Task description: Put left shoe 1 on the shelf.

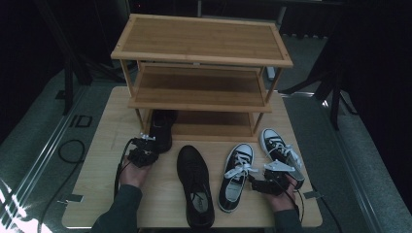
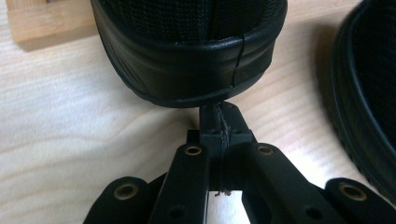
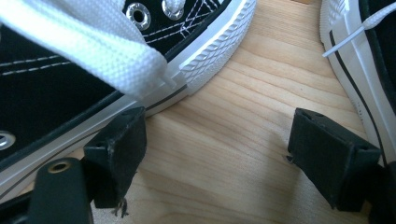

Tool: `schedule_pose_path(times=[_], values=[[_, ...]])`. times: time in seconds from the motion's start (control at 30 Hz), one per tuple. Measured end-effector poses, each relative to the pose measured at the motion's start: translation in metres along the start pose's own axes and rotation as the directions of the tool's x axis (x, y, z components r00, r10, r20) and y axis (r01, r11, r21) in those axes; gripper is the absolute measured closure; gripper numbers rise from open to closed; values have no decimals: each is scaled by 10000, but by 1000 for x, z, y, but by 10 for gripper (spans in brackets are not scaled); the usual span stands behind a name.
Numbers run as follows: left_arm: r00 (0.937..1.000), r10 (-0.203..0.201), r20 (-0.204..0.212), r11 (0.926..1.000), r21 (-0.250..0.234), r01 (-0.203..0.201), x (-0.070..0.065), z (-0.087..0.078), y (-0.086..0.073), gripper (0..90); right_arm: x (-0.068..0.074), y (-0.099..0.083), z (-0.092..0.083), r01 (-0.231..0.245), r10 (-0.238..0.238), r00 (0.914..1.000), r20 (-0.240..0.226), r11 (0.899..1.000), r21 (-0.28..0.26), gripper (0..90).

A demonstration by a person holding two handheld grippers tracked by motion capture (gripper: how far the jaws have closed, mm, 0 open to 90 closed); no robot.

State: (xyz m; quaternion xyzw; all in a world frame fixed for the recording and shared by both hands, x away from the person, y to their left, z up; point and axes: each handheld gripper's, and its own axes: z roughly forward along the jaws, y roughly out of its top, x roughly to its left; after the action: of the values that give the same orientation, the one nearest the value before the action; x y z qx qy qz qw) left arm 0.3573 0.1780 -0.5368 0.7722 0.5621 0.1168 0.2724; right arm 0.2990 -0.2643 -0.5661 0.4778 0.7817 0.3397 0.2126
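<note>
At the counter's [image 1: 97, 189] left side, we kept our left tool [image 2: 220, 122] fully closed, tips pressed against the heel of the black shoe [image 2: 187, 56] to nudge it under the bamboo rack [image 1: 201, 73], while our right tool [image 3: 217, 154] waited open between the two sneakers.

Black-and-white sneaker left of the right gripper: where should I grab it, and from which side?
Grip the sneaker by its side wall near the heel collar, coming from the right gripper's side. It lies flat, toe toward the rack, and that open gripper already stands beside that side.
</note>
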Motion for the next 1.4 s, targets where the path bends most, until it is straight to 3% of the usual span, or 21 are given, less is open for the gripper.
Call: schedule_pose_path(times=[0.73, 1.2, 1.4], values=[[9991, -348, -222, 9990, 265, 354, 12, 18, 25, 893, 0, 0, 0, -14, 14, 10000, -12, 10000, 11, 195], [9991, -377, -169, 9987, 337, 383, 16, 21, 28, 892, 0, 0, 0, 4, -4, 10000, -39, 10000, 9, 194], [9995, -303, -10, 9995, 101, 303, 13, 13, 25, 835, 0, 0, 0, -2, 2, 10000, -40, 10000, 11, 194]])
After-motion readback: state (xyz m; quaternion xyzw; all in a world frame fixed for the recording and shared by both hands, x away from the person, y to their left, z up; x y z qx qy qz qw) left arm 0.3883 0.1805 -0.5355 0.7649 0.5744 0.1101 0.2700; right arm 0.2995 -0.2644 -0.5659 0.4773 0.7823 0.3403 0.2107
